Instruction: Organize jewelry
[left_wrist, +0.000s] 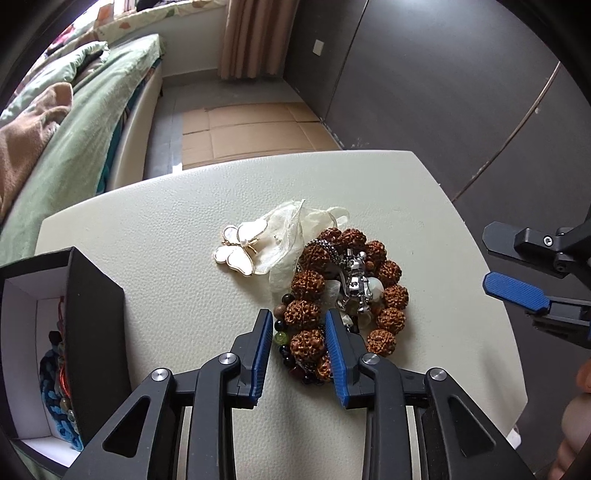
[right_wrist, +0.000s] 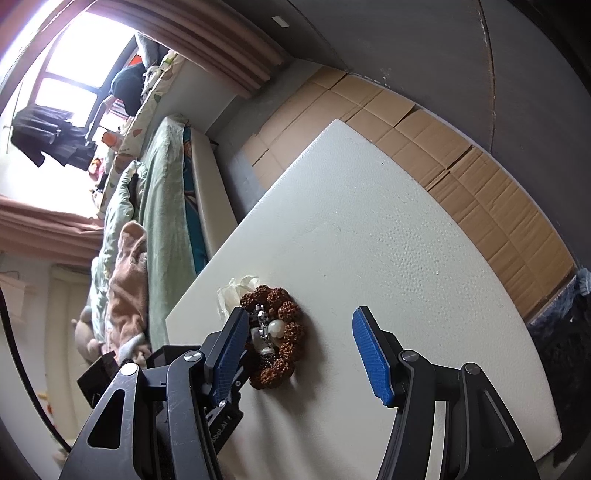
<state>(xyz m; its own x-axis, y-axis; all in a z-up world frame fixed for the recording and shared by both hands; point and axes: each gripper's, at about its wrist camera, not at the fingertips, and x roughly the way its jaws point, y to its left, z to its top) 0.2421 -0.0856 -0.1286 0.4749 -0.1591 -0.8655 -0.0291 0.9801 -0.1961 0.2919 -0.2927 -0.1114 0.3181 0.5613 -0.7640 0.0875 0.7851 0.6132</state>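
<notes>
A bracelet of big knobbly brown beads (left_wrist: 391, 295) lies in a ring on the cream table (left_wrist: 166, 240), with a silver bear charm (left_wrist: 356, 282) and a chain inside it. A string of small dark beads (left_wrist: 282, 334) lies against its near side. My left gripper (left_wrist: 298, 349) points down at this spot, its blue pads closed on one brown bead and the dark beads beside it. A white butterfly brooch (left_wrist: 240, 249) rests next to a sheer pouch (left_wrist: 295, 229). My right gripper (right_wrist: 299, 356) hovers open just right of the bracelet (right_wrist: 286, 343); it also shows at the right edge as the right gripper (left_wrist: 495, 267).
A black box (left_wrist: 92, 325) with a white inside stands at the table's left edge and holds a blue knitted item and beads (left_wrist: 59, 387). A bed (left_wrist: 74, 147) lies beyond on the left. Flattened cardboard (left_wrist: 251, 129) covers the floor behind. A hand (left_wrist: 576, 424) shows at the right.
</notes>
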